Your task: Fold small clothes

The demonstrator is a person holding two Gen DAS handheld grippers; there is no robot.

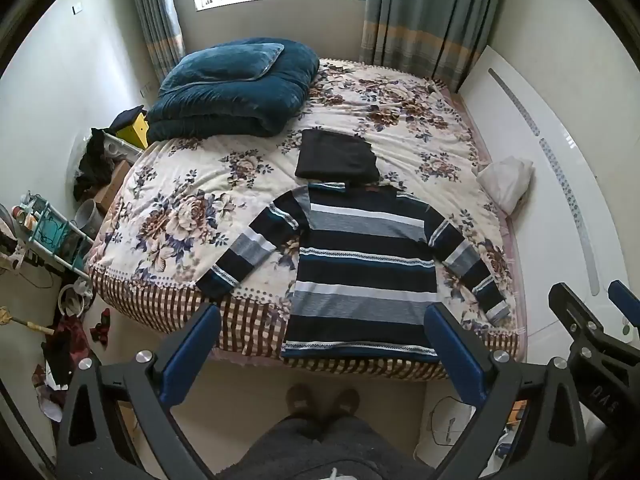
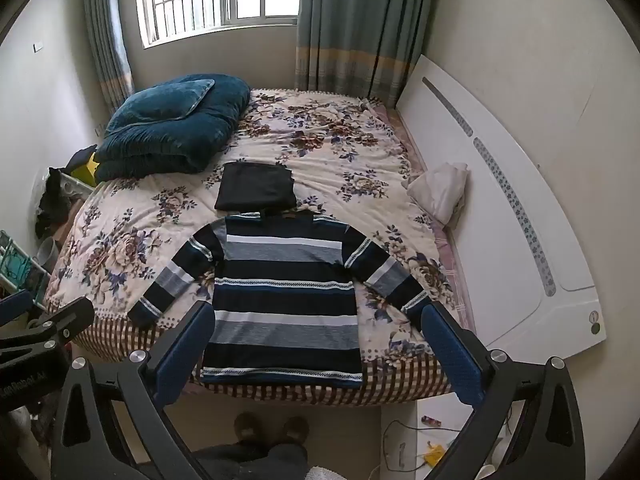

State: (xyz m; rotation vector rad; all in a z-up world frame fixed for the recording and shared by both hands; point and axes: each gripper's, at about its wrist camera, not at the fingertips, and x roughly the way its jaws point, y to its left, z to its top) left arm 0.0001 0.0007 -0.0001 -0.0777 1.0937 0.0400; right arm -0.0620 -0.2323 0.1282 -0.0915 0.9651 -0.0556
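Observation:
A striped navy, grey and white sweater [image 1: 360, 272] lies flat on the floral bed [image 1: 180, 200], sleeves spread, hem at the near edge. It also shows in the right wrist view [image 2: 284, 300]. A folded black garment [image 1: 336, 158] lies just behind its collar, also in the right wrist view [image 2: 254, 192]. My left gripper [image 1: 320, 320] is open and empty, held above the near bed edge. My right gripper [image 2: 316, 316] is open and empty, also high over the hem; it shows at the right of the left wrist view [image 1: 592, 300].
A folded teal quilt with a pillow [image 1: 232, 88] sits at the bed's far left. A white cloth bundle [image 1: 506, 182] lies at the right edge by the white headboard [image 1: 540, 200]. Clutter and a shelf [image 1: 52, 232] stand on the floor to the left. The person's feet [image 1: 320, 400] are below.

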